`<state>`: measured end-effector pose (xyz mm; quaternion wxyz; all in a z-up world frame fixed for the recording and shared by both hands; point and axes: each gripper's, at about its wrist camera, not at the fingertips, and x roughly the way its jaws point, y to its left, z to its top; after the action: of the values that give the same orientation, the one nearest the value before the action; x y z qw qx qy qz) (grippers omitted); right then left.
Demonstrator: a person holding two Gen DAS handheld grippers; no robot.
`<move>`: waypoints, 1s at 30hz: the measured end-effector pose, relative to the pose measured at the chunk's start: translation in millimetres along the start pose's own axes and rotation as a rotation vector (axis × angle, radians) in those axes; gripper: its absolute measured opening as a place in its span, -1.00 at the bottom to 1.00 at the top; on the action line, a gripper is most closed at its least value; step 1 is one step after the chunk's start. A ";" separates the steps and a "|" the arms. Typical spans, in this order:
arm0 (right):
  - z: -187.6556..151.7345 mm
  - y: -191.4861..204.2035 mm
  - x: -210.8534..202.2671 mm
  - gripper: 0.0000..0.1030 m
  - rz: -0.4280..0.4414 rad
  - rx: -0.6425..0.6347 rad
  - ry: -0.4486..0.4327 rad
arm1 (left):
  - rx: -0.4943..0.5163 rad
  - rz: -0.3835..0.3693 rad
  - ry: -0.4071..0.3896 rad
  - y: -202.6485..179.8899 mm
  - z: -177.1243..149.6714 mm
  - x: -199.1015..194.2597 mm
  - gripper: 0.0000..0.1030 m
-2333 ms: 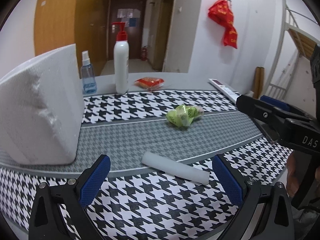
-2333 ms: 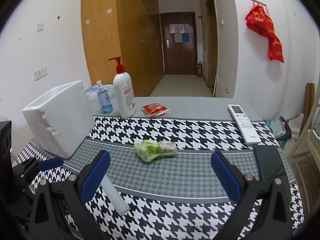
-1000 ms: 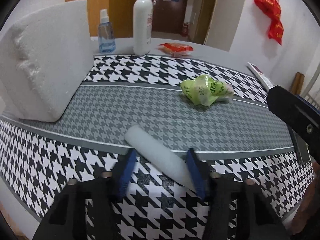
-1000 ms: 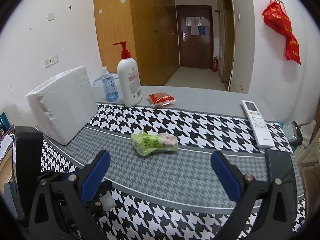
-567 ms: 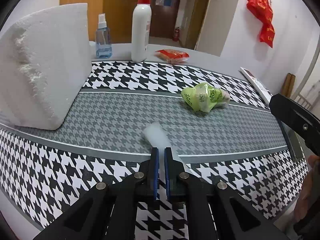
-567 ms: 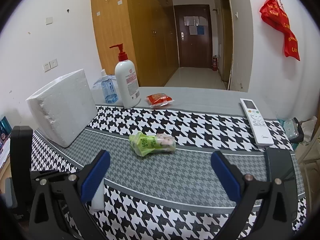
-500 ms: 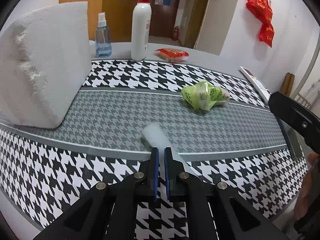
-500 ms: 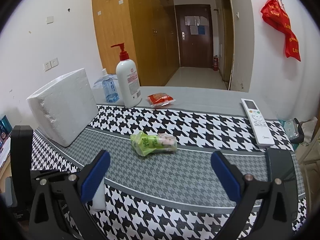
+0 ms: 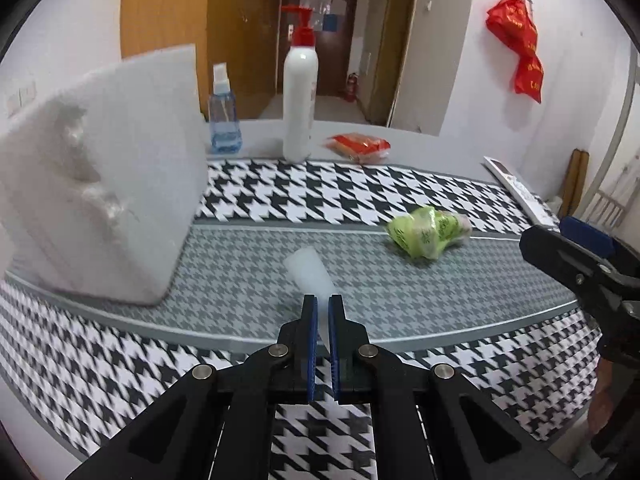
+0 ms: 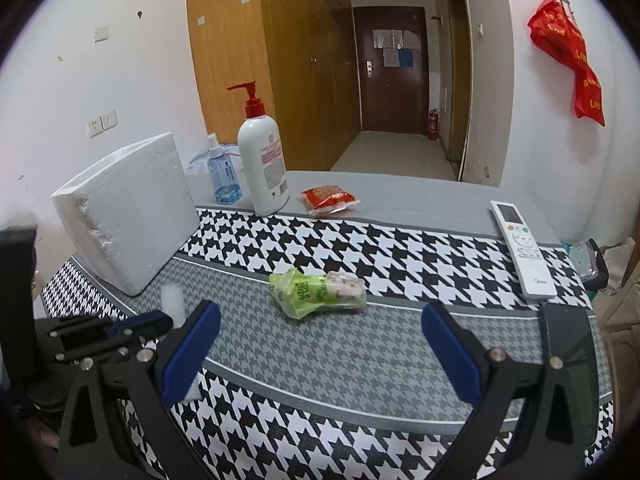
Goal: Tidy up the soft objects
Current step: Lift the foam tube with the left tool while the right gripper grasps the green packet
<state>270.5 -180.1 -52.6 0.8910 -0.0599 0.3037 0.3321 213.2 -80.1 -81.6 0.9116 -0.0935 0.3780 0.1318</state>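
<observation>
My left gripper [image 9: 323, 304] is shut on a white foam roll [image 9: 308, 268], squeezing it flat between the blue pads; the roll's far end sticks out ahead, lifted off the cloth. The same foam roll [image 10: 173, 303] shows at the left of the right wrist view, held by the left gripper [image 10: 160, 326]. A green plastic packet [image 10: 316, 290] lies mid-table, also seen as the packet [image 9: 428, 232] to the right of the roll. My right gripper [image 10: 320, 330] stands open, nothing between its fingers, just short of the packet. A white foam box [image 9: 100, 200] stands at the left.
A houndstooth cloth [image 10: 360, 360] covers the table. At the back stand a white pump bottle [image 10: 262, 168], a blue spray bottle [image 10: 222, 176] and a red snack packet [image 10: 328, 198]. A white remote [image 10: 522, 248] and a dark phone [image 10: 566, 340] lie at the right edge.
My left gripper closed on the foam roll and raised it off the cloth, drifting toward the foam box. The right gripper stayed where it was, open.
</observation>
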 end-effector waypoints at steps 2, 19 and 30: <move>0.3 1.9 2.2 0.98 -0.003 -0.004 0.005 | 0.006 0.043 -0.009 3.4 2.2 -1.0 -0.89; 6.8 7.7 32.2 0.98 -0.016 -0.019 0.077 | -0.050 0.024 0.090 14.0 0.9 18.1 -0.04; 15.0 10.8 53.6 0.98 -0.025 -0.032 0.131 | -0.062 0.011 0.106 16.3 0.0 16.6 0.22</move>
<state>303.1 -137.4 -70.6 0.8721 -0.0997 0.3553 0.3212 219.4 -61.8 -94.7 0.8862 -0.1264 0.4220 0.1431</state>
